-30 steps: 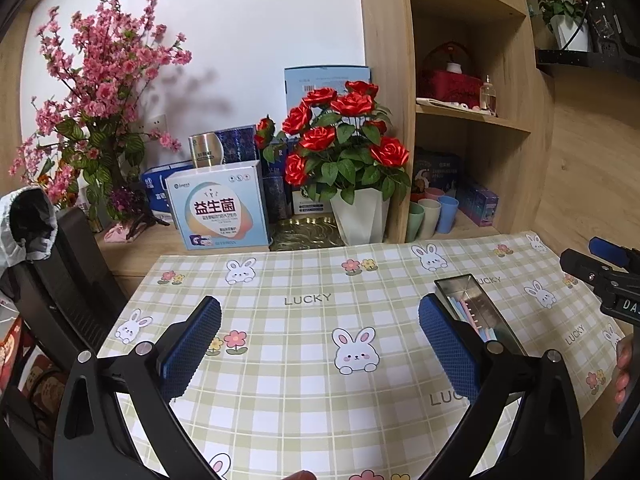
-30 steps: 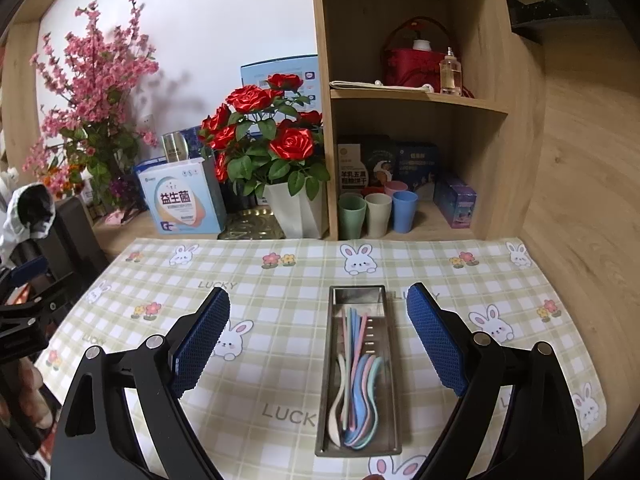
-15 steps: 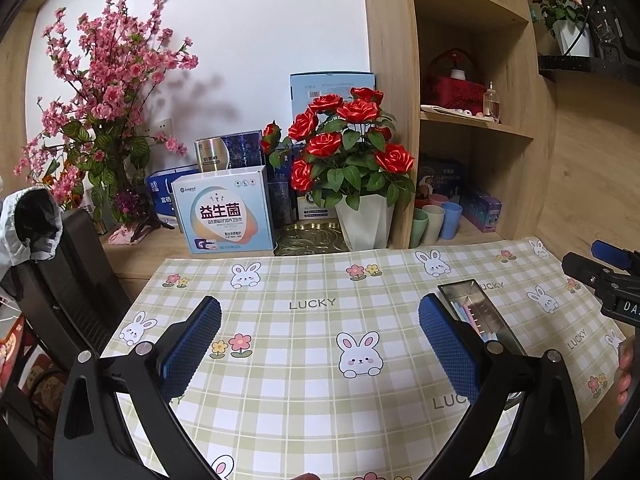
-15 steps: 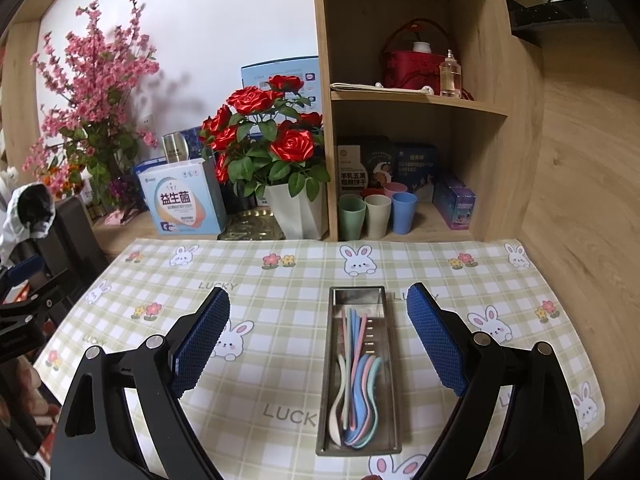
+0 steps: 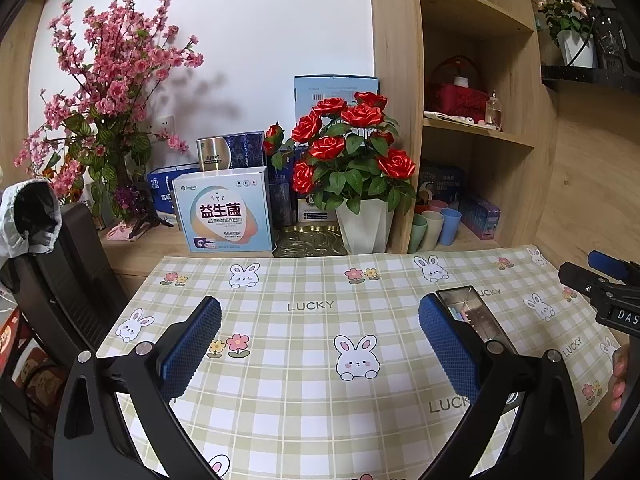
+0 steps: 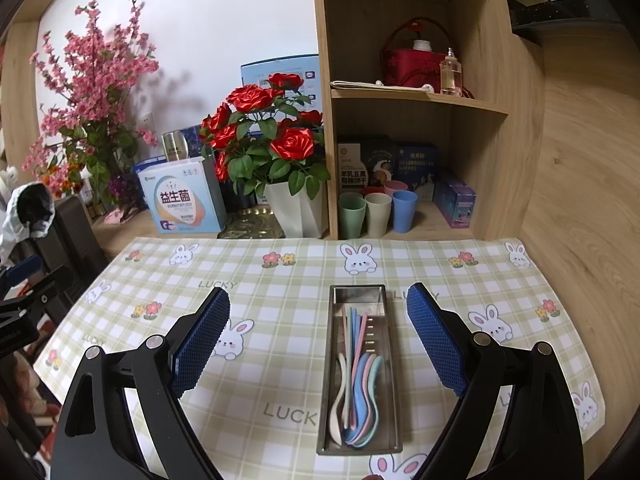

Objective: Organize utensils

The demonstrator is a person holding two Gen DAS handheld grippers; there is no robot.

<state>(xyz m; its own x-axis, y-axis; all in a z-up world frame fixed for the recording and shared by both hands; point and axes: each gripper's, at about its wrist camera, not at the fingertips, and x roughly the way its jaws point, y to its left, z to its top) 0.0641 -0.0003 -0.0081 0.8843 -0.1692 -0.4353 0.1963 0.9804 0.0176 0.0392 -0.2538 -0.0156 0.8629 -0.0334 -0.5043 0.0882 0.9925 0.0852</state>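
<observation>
A narrow steel tray [image 6: 391,360] sits on the desk [image 6: 280,360], on a checked cloth printed with rabbits and the word LUCKY, directly ahead of the right tool [image 6: 318,344] and between its two blue-padded fingers [image 6: 436,344], which stand wide apart and touch nothing. The tray's long axis runs straight away from this tool toward the wooden shelf unit [image 6: 496,128], its near end at the bottom of the right wrist view. Inside it lies a bundle of pastel spoons [image 6: 358,396] in cream, pink, blue and mint, lengthwise with the tray, bowls at the near end and handles pointing toward the far end.

In the left wrist view the same tray [image 5: 476,312] lies off to the right of the left tool [image 5: 320,344], partly hidden behind its right finger [image 5: 448,352] and slanting away toward the upper left. The left tool's fingers are likewise spread wide with only the cloth between them.

Beyond the cloth stand a white pot of red roses [image 6: 272,140], a pale blue carton [image 6: 180,200] and a spray of pink blossom [image 6: 96,80]. Green, cream and blue cups [image 6: 376,214] line the shelf unit's lowest compartment, well apart from the tray.
</observation>
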